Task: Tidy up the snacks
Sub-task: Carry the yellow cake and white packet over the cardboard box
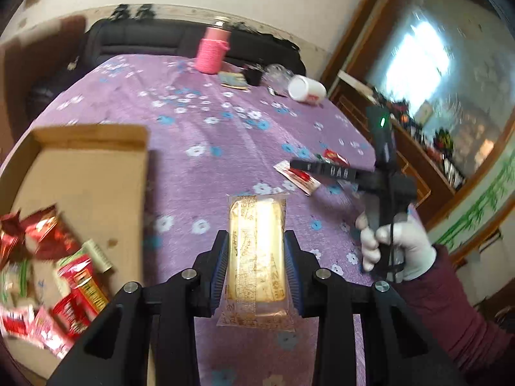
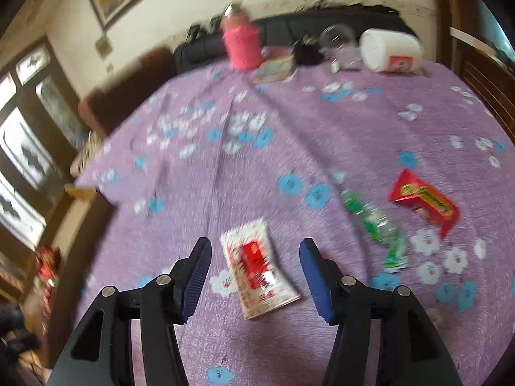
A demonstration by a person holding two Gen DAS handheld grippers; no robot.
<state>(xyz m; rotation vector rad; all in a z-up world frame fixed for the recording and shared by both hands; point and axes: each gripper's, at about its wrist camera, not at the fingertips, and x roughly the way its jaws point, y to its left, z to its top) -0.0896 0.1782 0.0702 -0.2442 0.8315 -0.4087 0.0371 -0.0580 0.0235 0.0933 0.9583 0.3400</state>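
Note:
My left gripper (image 1: pixel 256 244) is shut on a clear-wrapped yellow cake snack (image 1: pixel 256 257) and holds it above the purple flowered tablecloth (image 1: pixel 199 103), to the right of a cardboard box (image 1: pixel 93 173) with several red and pink snack packets (image 1: pixel 74 292) in it. My right gripper (image 2: pixel 256 257) is open, its jaws either side of a white and red snack packet (image 2: pixel 259 267) lying on the cloth. A green packet (image 2: pixel 375 225) and a red packet (image 2: pixel 423 202) lie to its right. The right gripper also shows in the left wrist view (image 1: pixel 322 170), above the same packets.
At the table's far edge stand a pink knitted-sleeve bottle (image 1: pixel 212 50), a small flat packet (image 1: pixel 233 80), a glass jar (image 2: pixel 339 43) and a tipped white cup (image 1: pixel 305 88). A dark sofa (image 1: pixel 145 37) runs behind the table. A wooden cabinet (image 1: pixel 418 148) stands at right.

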